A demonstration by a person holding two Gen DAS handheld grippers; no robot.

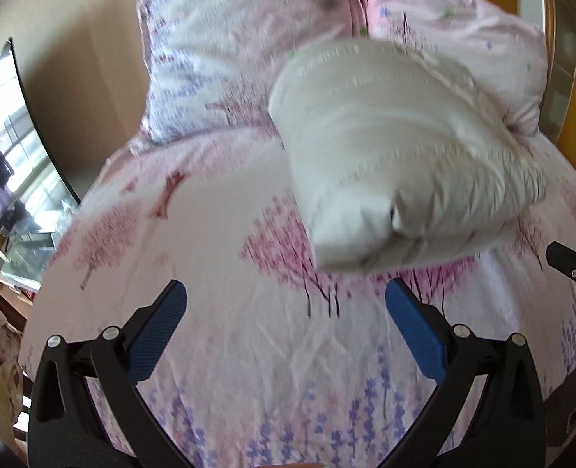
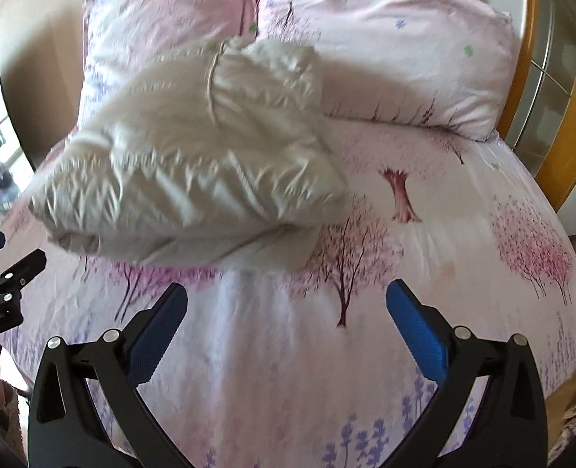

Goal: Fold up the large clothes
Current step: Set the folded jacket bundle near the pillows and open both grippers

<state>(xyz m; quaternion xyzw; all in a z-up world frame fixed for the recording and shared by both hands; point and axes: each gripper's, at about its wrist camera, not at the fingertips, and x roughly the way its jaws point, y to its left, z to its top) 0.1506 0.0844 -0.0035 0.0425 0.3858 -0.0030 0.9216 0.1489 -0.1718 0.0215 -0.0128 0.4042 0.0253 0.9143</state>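
A bulky white quilted puffer garment (image 1: 401,156), folded into a bundle, lies mid-bed on the pink tree-print sheet (image 1: 218,241), its far end against two matching pillows (image 2: 385,50). Left gripper (image 1: 286,327) and right gripper (image 2: 286,327) hang released, jaws spread, nothing grasped, above bare sheet nearer than the bundle.

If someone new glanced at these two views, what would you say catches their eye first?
First, the puffy white quilted jacket, folded into a bundle, lying mid-bed on the pink tree-printed bedsheet. Behind it, two matching pink pillows lean at the headboard. In front, the left gripper and right gripper hover open with blue fingers apart, holding nothing.
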